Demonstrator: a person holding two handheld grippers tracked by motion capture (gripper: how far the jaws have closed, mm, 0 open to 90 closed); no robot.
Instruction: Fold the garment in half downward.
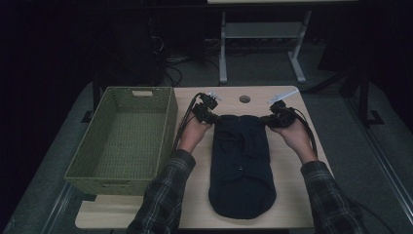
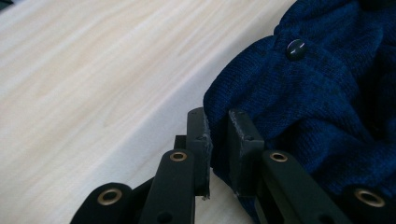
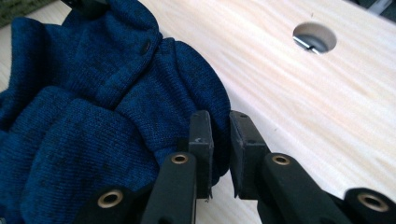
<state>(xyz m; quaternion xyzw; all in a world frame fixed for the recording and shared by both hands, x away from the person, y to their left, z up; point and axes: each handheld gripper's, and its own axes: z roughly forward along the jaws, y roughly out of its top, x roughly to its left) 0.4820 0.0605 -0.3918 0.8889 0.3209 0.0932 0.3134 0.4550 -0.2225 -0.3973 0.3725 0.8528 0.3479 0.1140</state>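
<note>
A dark blue knitted cardigan [image 1: 242, 163] lies folded lengthwise on the light wooden table [image 1: 192, 185], its far end gathered between both hands. My left gripper [image 1: 210, 116] is shut on the far left corner of the cardigan [image 2: 303, 93], the knit pinched between its black jaws; a dark button [image 2: 296, 49] shows on the fabric. My right gripper [image 1: 269, 120] is shut on the far right corner of the cardigan [image 3: 107, 107], a thick fold squeezed between its jaws. Both held corners are lifted a little off the table.
A green woven basket [image 1: 168, 124] stands empty at the left of the table. A round cable hole [image 1: 245, 99] sits in the table [image 3: 327, 107] near its far edge. A desk frame [image 1: 263, 39] stands on the floor beyond.
</note>
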